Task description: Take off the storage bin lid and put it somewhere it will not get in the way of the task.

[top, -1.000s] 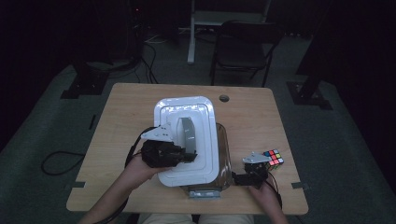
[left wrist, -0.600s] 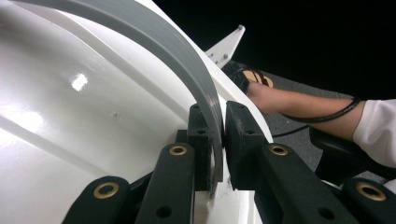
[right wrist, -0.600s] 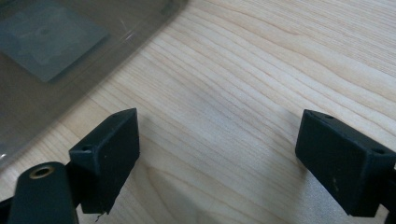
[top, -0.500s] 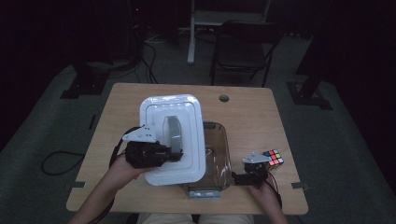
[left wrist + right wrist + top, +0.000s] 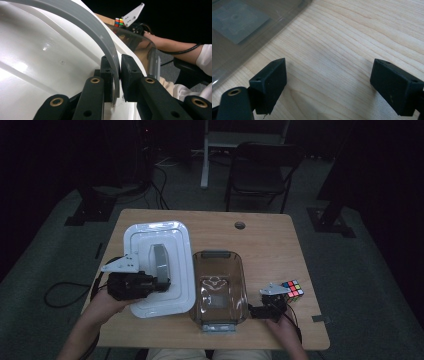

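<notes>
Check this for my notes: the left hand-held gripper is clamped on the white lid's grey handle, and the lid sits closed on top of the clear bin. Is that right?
Not quite. The left hand-held gripper is indeed clamped on the grey handle of the white lid, but the lid is off the clear bin. The high view shows it to the bin's left over the table, with the bin open.

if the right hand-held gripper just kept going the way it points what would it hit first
Most likely the clear plastic bin. In the high view the right hand-held gripper points left toward the bin's near right wall, its jaws open over bare table, with nothing between. Depth is hard to judge.
</notes>
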Demonstrator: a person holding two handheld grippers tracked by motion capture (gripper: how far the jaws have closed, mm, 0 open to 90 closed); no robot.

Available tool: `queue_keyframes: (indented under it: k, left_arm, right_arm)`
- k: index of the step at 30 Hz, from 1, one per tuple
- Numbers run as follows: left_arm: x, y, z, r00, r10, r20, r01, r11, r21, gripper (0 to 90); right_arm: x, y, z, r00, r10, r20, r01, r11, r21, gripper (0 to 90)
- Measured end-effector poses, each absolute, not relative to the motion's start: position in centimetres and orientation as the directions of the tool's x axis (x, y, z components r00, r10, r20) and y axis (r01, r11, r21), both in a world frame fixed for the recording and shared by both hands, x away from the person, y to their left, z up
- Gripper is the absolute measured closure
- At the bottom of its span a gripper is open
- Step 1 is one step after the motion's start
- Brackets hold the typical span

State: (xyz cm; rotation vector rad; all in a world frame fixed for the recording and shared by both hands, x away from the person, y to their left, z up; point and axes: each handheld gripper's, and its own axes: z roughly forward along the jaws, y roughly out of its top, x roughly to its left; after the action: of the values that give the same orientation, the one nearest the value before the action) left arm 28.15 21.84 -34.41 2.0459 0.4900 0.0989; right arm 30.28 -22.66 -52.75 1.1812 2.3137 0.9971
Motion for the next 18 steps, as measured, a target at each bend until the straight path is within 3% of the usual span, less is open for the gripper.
queue_keyframes:
  k: [9, 12, 18]
  left_arm:
    - [29.6, 24.7, -37.7, 0.891, 0.404, -0.206, 0.366, -0.373, 0.853, 81.4]
    - [29.8, 24.9, -39.1, 0.897, 0.407, -0.175, 0.34, -0.379, 0.861, 81.2]
    - [30.6, 24.5, -41.7, 0.898, 0.39, -0.203, 0.361, -0.392, 0.846, 80.9]
  right_arm:
    - [30.3, -22.7, -52.7, -0.587, 0.809, 0.003, 0.558, 0.403, 0.726, 13.6]
    - [30.3, -22.7, -52.7, -0.587, 0.809, 0.003, 0.558, 0.402, 0.726, 13.6]
    - [30.3, -22.7, -52.7, -0.587, 0.809, 0.003, 0.558, 0.402, 0.725, 13.6]
